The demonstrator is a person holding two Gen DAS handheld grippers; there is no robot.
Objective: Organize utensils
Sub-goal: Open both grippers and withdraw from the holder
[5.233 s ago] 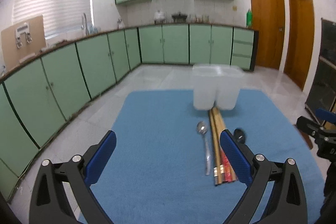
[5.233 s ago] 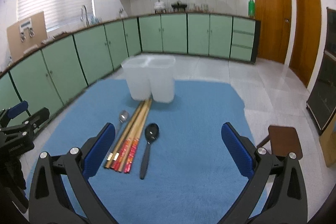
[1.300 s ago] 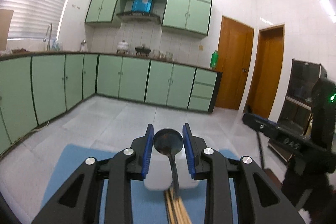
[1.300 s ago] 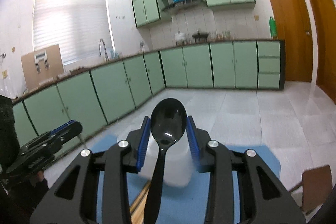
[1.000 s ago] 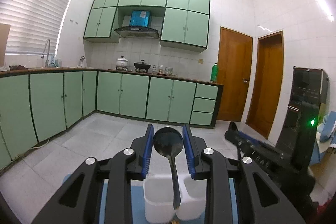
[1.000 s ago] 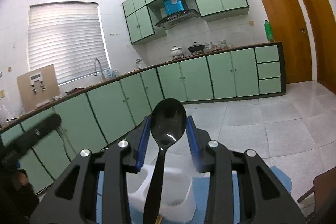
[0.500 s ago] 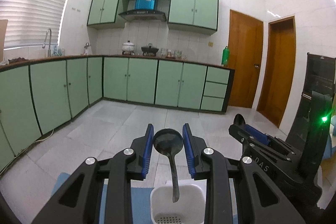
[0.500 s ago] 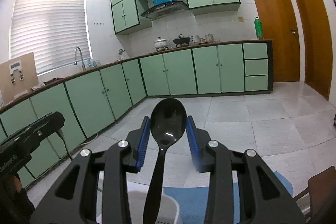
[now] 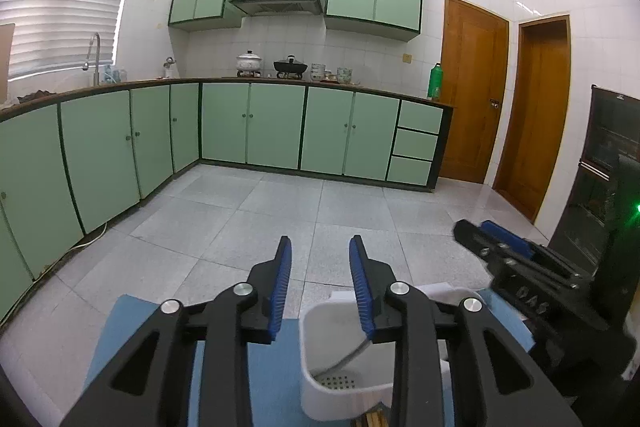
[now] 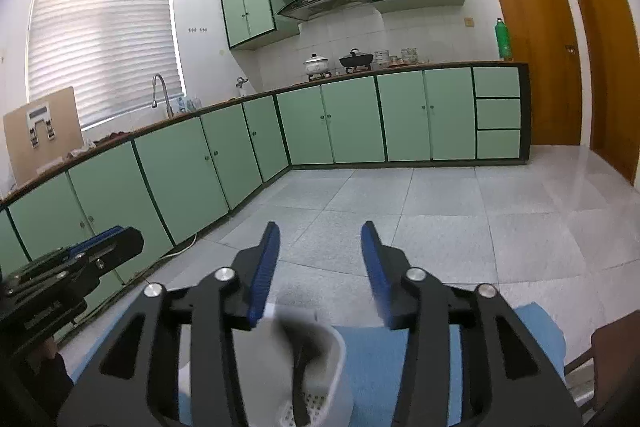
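Note:
My left gripper point(image 9: 319, 241) hangs over the white utensil holder point(image 9: 320, 397), its jaws opening and nothing between the blue pads. A metal spoon point(image 9: 354, 353) leans inside the holder's left compartment, handle against the wall. My right gripper point(image 10: 320, 227) is above the holder's other compartment point(image 10: 338, 347), jaws opening and empty. A black spoon point(image 10: 304, 347) shows as a dark blur inside that compartment. Each gripper also shows in the other's view: the right gripper point(image 9: 512, 259) and the left gripper point(image 10: 80, 263).
The holder stands on a blue mat point(image 9: 132, 327) on the tiled floor. Wooden chopstick ends point(image 9: 374, 419) peek out just in front of the holder. A brown stool point(image 10: 616, 347) is at the right edge. Green kitchen cabinets line the far walls.
Both grippers have sunk toward the holder and let go. The metal spoon and the black spoon left the pads and now lie inside the compartments.

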